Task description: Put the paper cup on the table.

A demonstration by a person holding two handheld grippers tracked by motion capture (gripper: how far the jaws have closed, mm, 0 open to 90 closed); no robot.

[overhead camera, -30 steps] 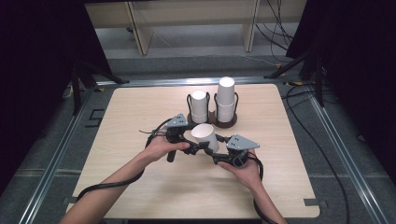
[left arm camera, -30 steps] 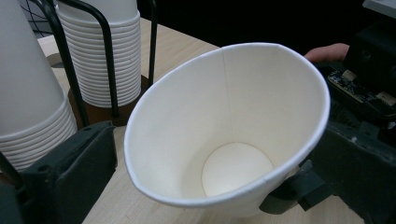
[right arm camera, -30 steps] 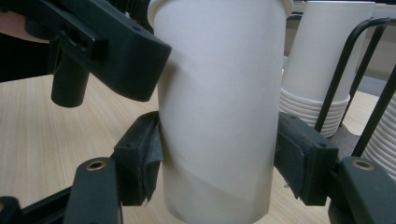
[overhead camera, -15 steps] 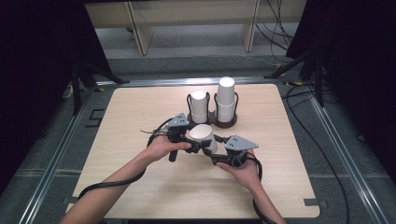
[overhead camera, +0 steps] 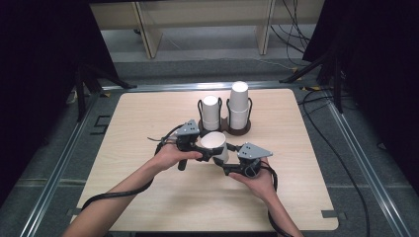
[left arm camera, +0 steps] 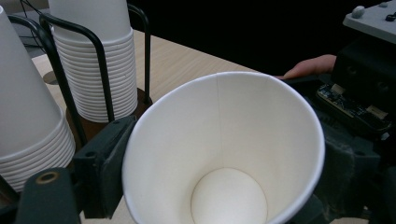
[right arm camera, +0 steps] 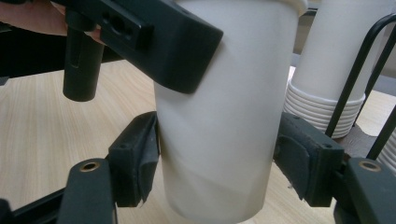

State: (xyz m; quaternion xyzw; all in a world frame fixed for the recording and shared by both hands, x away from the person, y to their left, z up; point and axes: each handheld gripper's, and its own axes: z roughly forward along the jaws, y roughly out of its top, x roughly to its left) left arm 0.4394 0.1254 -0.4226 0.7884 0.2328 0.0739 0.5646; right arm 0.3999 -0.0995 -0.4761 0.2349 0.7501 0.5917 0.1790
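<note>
Worked over a wooden table (overhead camera: pixel 148 197), in front of a dark wire rack (overhead camera: pixel 237 129) loaded with two stacks of white cups (overhead camera: pixel 211 111). Met at mid-table with both tools: left gripper (overhead camera: pixel 205 150) from the left, right gripper (overhead camera: pixel 228 165) from the right. Had just been closing the left jaws, now pressed on both sides of a paper cup (overhead camera: pixel 214 144) near its rim. Had just been opening the right jaws, slackened around the same cup lower down, one pad barely off the wall. Held the cup upright, mouth up, between the two grippers, near the rack.
</note>
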